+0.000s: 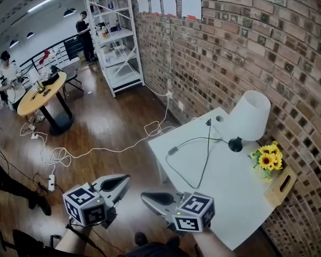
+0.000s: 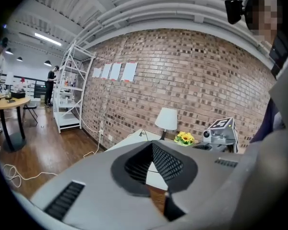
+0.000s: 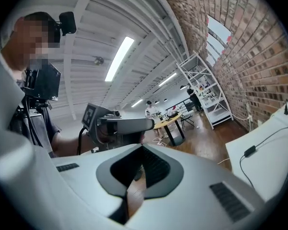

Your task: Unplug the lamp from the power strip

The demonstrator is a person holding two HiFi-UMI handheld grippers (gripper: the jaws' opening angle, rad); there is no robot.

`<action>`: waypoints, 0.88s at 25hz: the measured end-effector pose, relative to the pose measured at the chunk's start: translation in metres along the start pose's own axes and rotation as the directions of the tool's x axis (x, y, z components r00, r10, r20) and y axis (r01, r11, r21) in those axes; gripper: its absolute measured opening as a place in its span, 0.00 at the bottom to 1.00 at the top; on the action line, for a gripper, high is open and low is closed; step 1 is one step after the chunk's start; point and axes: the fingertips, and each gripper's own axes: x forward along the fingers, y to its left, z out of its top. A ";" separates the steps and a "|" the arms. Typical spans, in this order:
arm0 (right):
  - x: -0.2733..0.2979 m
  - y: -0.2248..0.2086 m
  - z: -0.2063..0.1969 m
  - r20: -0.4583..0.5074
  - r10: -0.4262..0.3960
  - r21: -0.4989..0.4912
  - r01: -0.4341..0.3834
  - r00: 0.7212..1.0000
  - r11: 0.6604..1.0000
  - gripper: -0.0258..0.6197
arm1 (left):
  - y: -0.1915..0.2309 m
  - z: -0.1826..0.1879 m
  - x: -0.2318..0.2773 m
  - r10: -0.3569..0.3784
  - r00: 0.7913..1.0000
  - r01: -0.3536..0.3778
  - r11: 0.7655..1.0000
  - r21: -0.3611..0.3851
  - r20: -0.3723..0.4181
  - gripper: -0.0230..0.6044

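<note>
Closest in, at 6 o'clock of the head view: left hand-held gripper and right hand-held gripper, side by side over the wooden floor. Both closed tip to tip, with nothing between the jaws in either gripper view. Apart from each other, and short of the bench.

Just right of the right one, toward 3 o'clock: white bench, set against the brick wall. Across its top, a black cord in a long loop, with a small inline block on it. One end at the bench's far edge, too small to tell whether a plug.

At 2 o'clock on the bench: lamp, upright, white shade over a black base, well apart from both grippers. Beside it at 3 o'clock, sunflowers and a wooden box.

On the floor at 9 o'clock: white power strip on a white cable trailing toward the wall.

Farther off at 11 o'clock: round table and white shelving.
</note>
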 end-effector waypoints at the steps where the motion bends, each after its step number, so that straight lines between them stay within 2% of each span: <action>1: 0.007 0.001 0.005 0.003 -0.010 -0.016 0.010 1.000 1.000 0.04 | 0.008 0.003 -0.005 -0.001 1.000 0.001 1.000 0.002 0.012 0.07; 6: 0.047 0.014 0.013 -0.020 -0.033 -0.058 0.032 0.999 0.998 0.04 | 0.061 0.008 -0.046 0.015 0.996 -0.013 1.000 -0.027 0.089 0.07; 10: 0.082 0.017 -0.003 -0.049 -0.059 -0.013 0.058 0.997 0.998 0.04 | 0.102 -0.019 -0.081 0.053 0.996 -0.042 0.990 -0.135 0.078 0.07; 12: 0.099 0.018 -0.015 -0.069 -0.069 0.012 0.070 0.995 0.997 0.04 | 0.118 -0.034 -0.093 0.055 0.996 -0.043 0.985 -0.167 0.067 0.07; 17: 0.138 0.021 -0.036 -0.121 -0.078 0.047 0.084 0.990 0.995 0.04 | 0.151 -0.058 -0.113 0.051 0.998 -0.040 0.978 -0.204 0.048 0.07; 22: 0.176 0.028 -0.038 -0.185 -0.048 0.034 0.055 0.982 0.998 0.04 | 0.187 -0.056 -0.133 0.076 0.994 -0.058 0.975 -0.216 0.078 0.07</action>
